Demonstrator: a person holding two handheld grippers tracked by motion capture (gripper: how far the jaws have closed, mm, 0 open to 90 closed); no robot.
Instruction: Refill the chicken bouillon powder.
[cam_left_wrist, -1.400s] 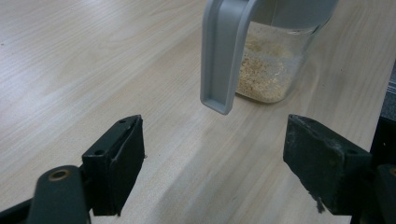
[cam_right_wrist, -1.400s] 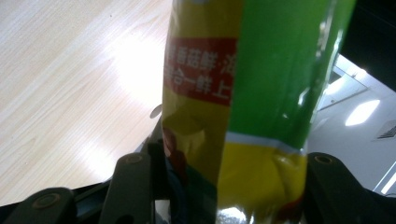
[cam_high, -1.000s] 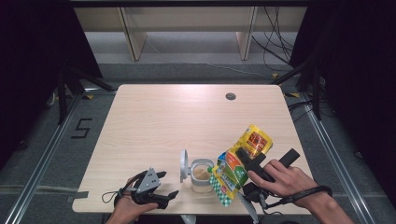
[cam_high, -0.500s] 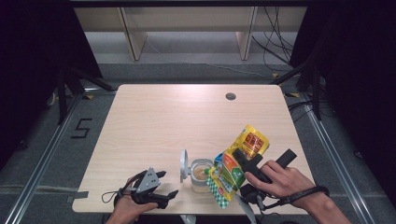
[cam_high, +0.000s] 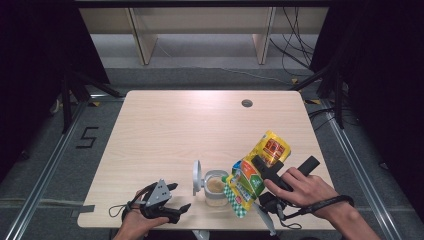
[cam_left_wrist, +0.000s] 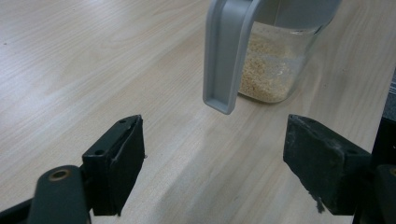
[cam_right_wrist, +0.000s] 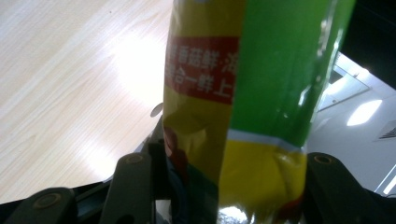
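Note:
A clear jar (cam_high: 216, 188) part full of pale grains stands near the table's front edge, its grey hinged lid (cam_high: 197, 177) flipped up at its left. The jar (cam_left_wrist: 275, 65) and lid (cam_left_wrist: 227, 51) are also in front of the open left gripper (cam_left_wrist: 217, 163), a little way off. That left gripper (cam_high: 181, 198) rests on the table left of the jar. The right gripper (cam_high: 252, 172) is shut on a yellow and green pouch (cam_high: 255, 172), tilted with its lower end over the jar. The pouch (cam_right_wrist: 243, 93) sits squeezed between the right jaws.
The light wooden table (cam_high: 200, 130) has a round cable hole (cam_high: 246, 103) at the back right. A shelf unit (cam_high: 200, 30) stands beyond the far edge. Black frames and cables flank the table.
The pouch has shifted very slightly in the right hand. The left gripper and the jar stay where they were.

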